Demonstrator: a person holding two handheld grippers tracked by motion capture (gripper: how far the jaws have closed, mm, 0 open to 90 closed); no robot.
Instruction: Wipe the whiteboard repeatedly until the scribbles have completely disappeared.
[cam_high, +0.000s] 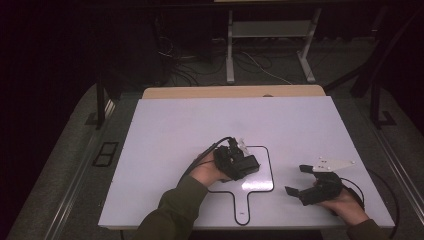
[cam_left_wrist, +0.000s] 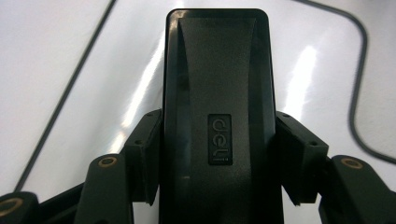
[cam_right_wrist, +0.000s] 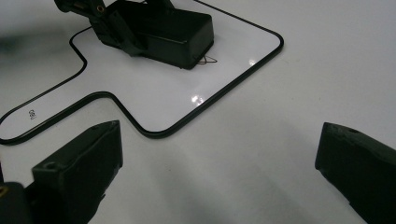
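A black Dell power adapter (cam_left_wrist: 217, 93) is clamped lengthwise between the jaws of my left gripper (cam_left_wrist: 218, 142), which is shut on its two long sides. In the high view the left gripper (cam_high: 239, 162) and adapter (cam_high: 248, 167) sit inside a black paddle-shaped outline (cam_high: 270, 165) drawn on the white board (cam_high: 200, 125). In the right gripper view the adapter (cam_right_wrist: 173, 32) lies at or just above the board; I cannot tell whether it touches. My right gripper (cam_high: 298, 180) is to the right of the outline, open, with nothing between its jaws (cam_right_wrist: 219, 154).
The white board lies on a wooden table (cam_high: 230, 92) and reaches close to its edges. A thin brown wire loop (cam_right_wrist: 208, 59) lies beside the adapter's end. Cables (cam_high: 190, 70) and desk legs (cam_high: 230, 45) stand on the floor beyond the table.
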